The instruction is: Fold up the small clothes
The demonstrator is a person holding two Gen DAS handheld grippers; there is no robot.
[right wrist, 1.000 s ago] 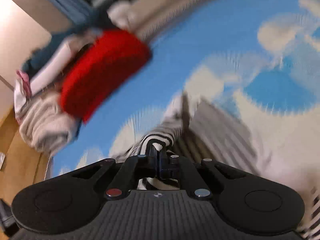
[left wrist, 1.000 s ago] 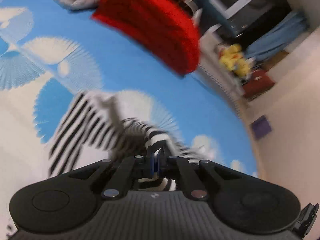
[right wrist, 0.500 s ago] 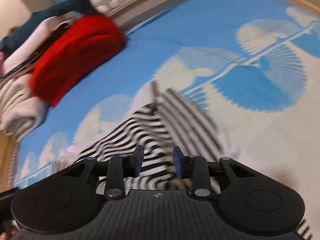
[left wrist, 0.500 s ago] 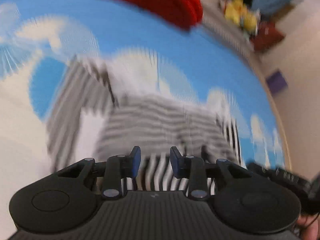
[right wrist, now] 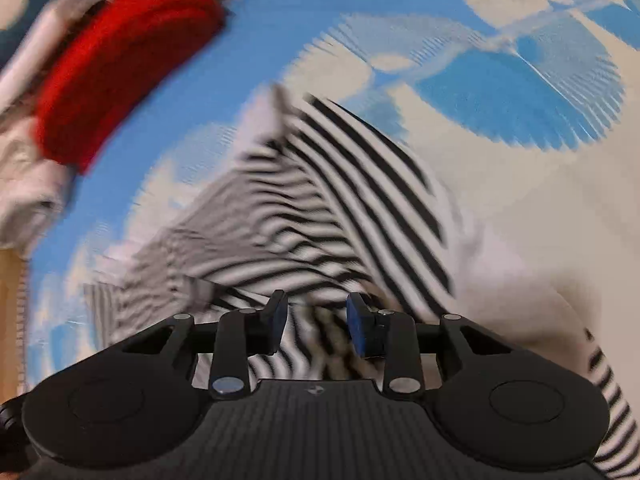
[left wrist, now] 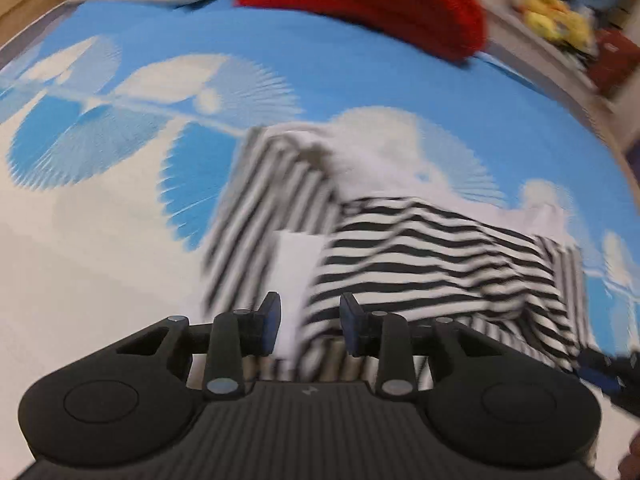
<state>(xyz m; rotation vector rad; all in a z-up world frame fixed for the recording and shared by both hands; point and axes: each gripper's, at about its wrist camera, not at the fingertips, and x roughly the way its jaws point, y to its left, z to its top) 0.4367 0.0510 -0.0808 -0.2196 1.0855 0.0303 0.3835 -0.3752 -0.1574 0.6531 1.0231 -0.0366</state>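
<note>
A black-and-white striped garment (left wrist: 432,256) lies partly folded on the blue-and-white patterned bed cover (left wrist: 120,240). One striped part (left wrist: 276,200) stretches away from the folded body. My left gripper (left wrist: 310,326) is open and empty just above the garment's near edge. My right gripper (right wrist: 318,328) is open and empty over the same garment (right wrist: 320,208), seen from the other side. The right gripper's tip shows at the left wrist view's right edge (left wrist: 604,368).
A folded red knit (left wrist: 368,4) lies at the far side of the bed (right wrist: 120,60), with grey and white folded clothes beside it (right wrist: 24,184). Yellow toys (left wrist: 556,20) sit past the bed edge. Wooden floor (right wrist: 10,312) shows at left.
Both grippers held the striped fabric shut one second ago. They opened, let it drop folded onto the bed, and have pulled back slightly.
</note>
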